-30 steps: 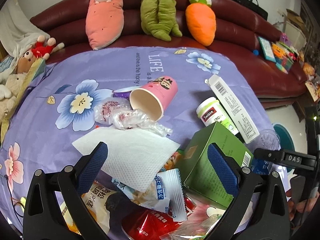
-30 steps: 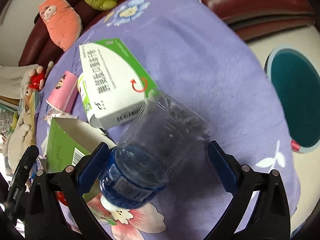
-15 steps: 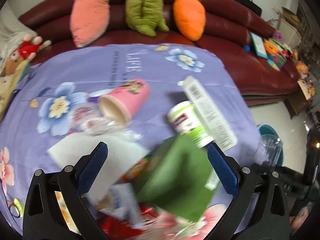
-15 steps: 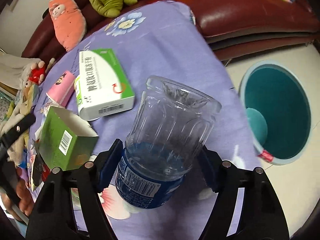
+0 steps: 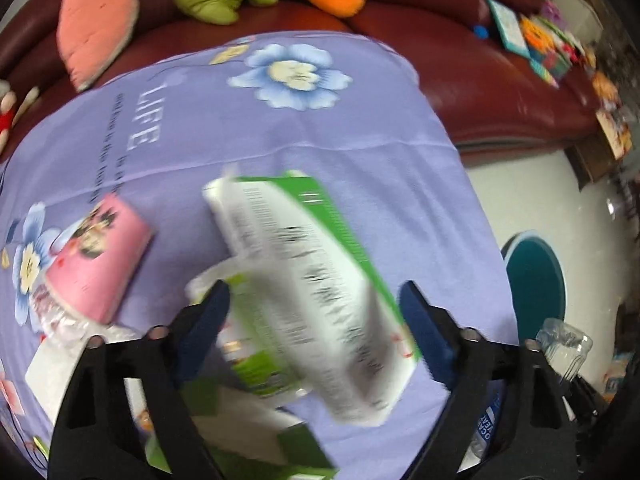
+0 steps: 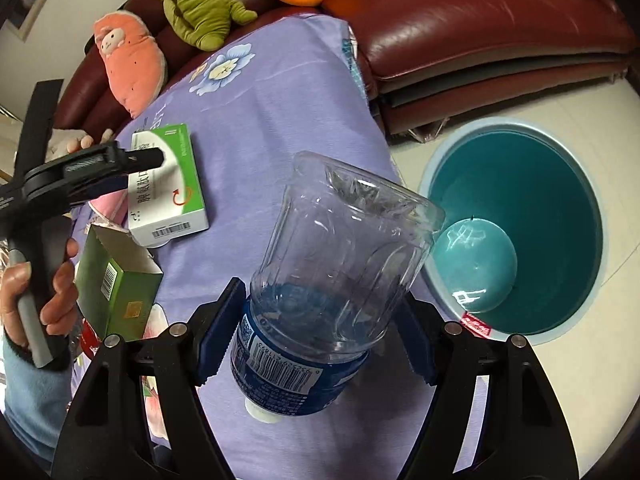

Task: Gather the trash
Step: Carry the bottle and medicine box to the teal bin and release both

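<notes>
Trouble could start with the bin [image 6: 516, 236], the biggest thing here. It sits on the floor, off the right edge of the table [image 6: 280, 92], and the bottle [image 6: 344, 264] is not over it yet. If the right tongs [image 6: 320, 324] let go too soon, the bottle could hit the rim, bounce and roll away. Those tongs are closed on the bottle near its blue label, cap end toward the camera. The clear plastic is smooth and can squash, so it might slip out. The left tongs [image 5: 316, 332] are wide open and hold nothing. They hang over the white and green box [image 5: 308, 292], which lies flat on the table. That view is blurry, so a fast grab could miss the box or bump the pink cup [image 5: 96, 260] on its left.
</notes>
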The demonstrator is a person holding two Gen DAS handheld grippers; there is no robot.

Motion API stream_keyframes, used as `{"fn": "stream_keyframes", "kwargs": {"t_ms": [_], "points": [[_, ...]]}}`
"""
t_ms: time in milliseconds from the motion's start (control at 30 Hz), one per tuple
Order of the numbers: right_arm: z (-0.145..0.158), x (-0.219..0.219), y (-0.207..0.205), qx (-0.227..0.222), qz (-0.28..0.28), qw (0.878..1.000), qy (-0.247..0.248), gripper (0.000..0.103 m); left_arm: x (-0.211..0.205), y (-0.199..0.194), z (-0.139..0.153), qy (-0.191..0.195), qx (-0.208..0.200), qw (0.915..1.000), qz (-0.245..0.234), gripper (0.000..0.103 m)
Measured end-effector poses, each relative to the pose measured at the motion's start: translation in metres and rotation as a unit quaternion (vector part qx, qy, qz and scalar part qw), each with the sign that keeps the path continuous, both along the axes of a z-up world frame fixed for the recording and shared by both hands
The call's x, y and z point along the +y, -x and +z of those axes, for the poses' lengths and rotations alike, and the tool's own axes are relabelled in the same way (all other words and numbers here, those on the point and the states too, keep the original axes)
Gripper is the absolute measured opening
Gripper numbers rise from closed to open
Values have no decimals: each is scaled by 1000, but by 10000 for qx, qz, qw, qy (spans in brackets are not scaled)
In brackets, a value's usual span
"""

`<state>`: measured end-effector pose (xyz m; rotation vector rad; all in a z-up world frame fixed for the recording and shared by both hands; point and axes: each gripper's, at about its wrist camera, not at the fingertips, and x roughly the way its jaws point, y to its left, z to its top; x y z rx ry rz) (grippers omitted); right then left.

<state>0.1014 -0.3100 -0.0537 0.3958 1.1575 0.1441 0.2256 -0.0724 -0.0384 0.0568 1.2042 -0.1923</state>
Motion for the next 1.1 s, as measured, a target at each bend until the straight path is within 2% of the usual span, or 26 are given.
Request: {"fn": "stream_keyframes", "kwargs": {"t_ms": [167, 300, 400, 567, 633, 700, 733, 767, 833, 933, 1000, 1067, 1100], "points": [[-5, -15, 0, -34, -31, 9997, -255, 70, -44, 11, -2, -340, -227, 9977, -545, 65], [-9, -16, 1, -58, 6, 9993, -367, 70, -74, 23, -9, -322, -224, 9940, -1020, 64], [-14, -18, 3, -10, 37, 9990, -454, 70, -89, 29, -14, -341, -137, 9922, -1187, 64], [-20, -20, 14, 23, 85, 9985, -539, 68, -75, 29, -19, -124, 62, 9967, -794, 69], [-19, -18, 19, -22, 166, 9987, -482, 68, -67, 30, -18, 130, 216, 9983, -527, 71], [-19, -14, 21, -68, 253, 9989, -393, 68, -67, 35, -13, 295, 219, 9985, -413, 77], [-20, -12, 23, -89, 273, 9989, -370, 68, -70, 39, -10, 331, 163, 9986, -389, 85], [-20, -12, 23, -97, 265, 9989, -372, 68, -75, 42, -8, 292, 100, 9988, -385, 92], [-20, -15, 26, -85, 247, 9988, -421, 68, -87, 44, -9, 66, -4, 9992, -386, 94], [-22, -18, 31, -70, 259, 9985, -478, 68, -101, 35, -20, -107, 154, 9995, -256, 96], [-22, -21, 34, -59, 241, 9983, -529, 68, -107, 28, -24, -275, 108, 9994, -165, 98], [-22, -24, 36, -68, 199, 9978, -622, 67, -109, 26, -31, -391, 66, 9991, -171, 95], [-22, -26, 38, -82, 160, 9976, -675, 67, -106, 27, -34, -408, 77, 9990, -152, 87]]}}
